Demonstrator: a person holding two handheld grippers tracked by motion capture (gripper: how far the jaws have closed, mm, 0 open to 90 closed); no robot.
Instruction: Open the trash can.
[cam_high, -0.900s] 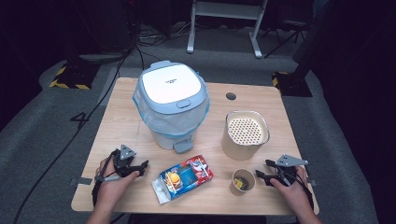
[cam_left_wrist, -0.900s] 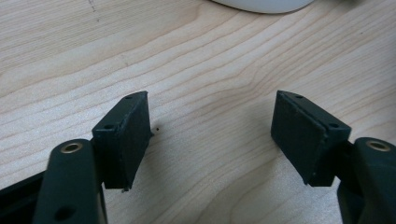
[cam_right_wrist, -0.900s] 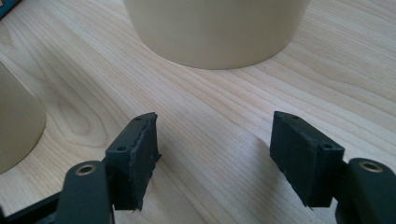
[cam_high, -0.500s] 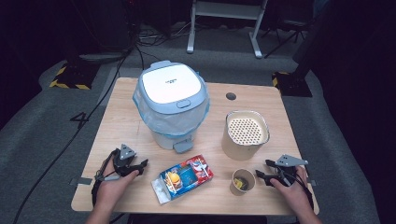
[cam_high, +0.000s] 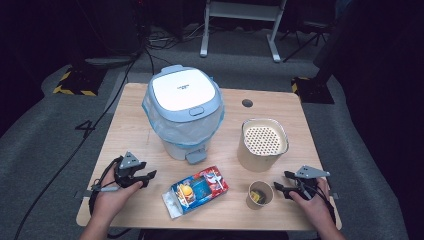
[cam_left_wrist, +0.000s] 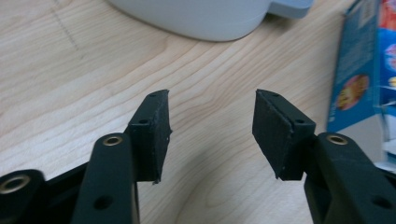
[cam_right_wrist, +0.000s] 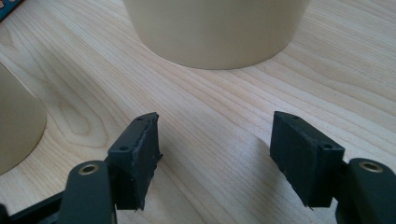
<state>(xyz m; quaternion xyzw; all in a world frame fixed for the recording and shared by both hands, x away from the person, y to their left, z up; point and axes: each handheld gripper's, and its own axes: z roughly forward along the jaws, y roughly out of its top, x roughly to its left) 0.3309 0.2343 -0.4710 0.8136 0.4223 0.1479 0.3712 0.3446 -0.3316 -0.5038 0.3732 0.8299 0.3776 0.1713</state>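
We rest both hands on the light wooden desk (cam_high: 150, 130), with the pale blue-and-white lidded pedal bin (cam_high: 184, 112) standing at its middle as our landmark. Our left claw (cam_high: 146, 179) sits in front of the bin and off to its left, jaws apart with bare wood between them, gripping nothing; in the left gripper view (cam_left_wrist: 212, 123) the bin's white base rises just ahead and the blue printed carton lies off to the side. That colourful flat carton (cam_high: 197, 189) lies directly in front of the bin's pedal. Our right claw (cam_high: 280, 182) rests in front of the bin and well to its right, jaws likewise spread and empty, just beside a small tan paper cup (cam_high: 260, 195), with the cream round container with a perforated lid (cam_high: 263, 144) beyond it.
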